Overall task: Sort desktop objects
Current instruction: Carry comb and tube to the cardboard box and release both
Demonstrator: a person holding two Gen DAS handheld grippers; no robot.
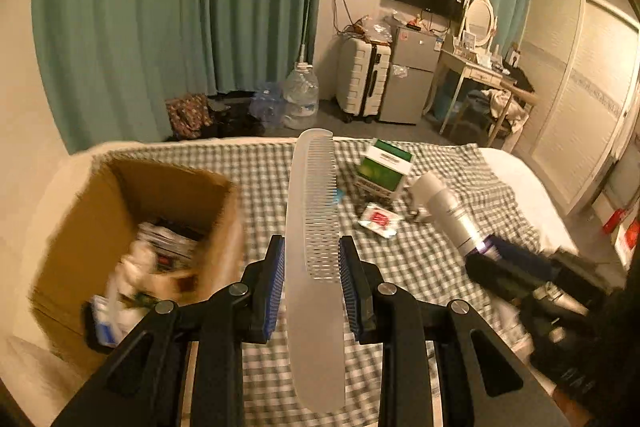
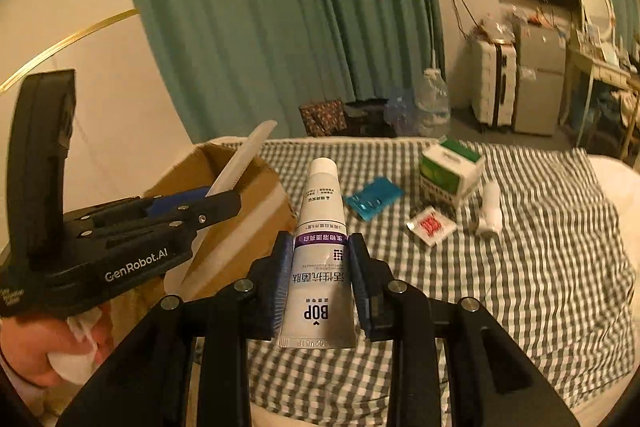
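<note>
Left wrist view: comb clamped lengthwise inside left gripper.

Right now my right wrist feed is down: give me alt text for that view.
The right gripper is shut on a white toothpaste tube above a checked cloth. At left, the left gripper holds a pale comb by the cardboard box. A blue packet, green-white carton and red-white sachet remain on the cloth.

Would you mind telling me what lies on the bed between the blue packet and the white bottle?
In the right wrist view, a small red-and-white sachet lies between the blue packet and the white bottle, on the checked blanket.
</note>
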